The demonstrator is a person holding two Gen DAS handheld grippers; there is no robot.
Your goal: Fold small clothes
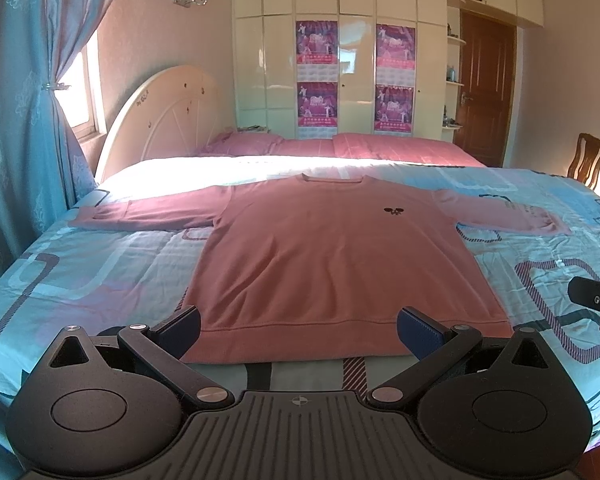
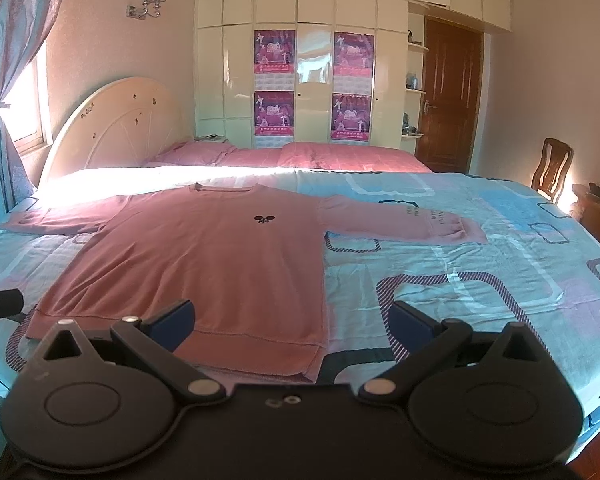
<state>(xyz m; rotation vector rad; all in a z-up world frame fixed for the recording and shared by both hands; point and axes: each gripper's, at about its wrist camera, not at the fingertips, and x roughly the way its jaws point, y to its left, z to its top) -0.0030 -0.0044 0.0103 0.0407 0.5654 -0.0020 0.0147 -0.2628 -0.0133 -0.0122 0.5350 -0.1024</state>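
Observation:
A pink long-sleeved sweater [image 1: 332, 248] lies flat, front up, on the bed, sleeves spread to both sides, hem toward me. It also shows in the right wrist view [image 2: 204, 256]. My left gripper [image 1: 300, 330] is open and empty, its fingers just above the hem, straddling its middle. My right gripper [image 2: 292, 326] is open and empty over the hem's right corner. The right gripper also shows at the right edge of the left wrist view [image 1: 596, 300].
The bed has a blue patterned cover [image 1: 540, 264], pink pillows [image 1: 400, 148] and a cream headboard [image 1: 168, 116] at the far left. A wardrobe [image 1: 340, 60], a brown door [image 1: 486, 88] and a wooden chair [image 2: 550, 168] stand beyond. Curtains [image 1: 16, 120] hang at left.

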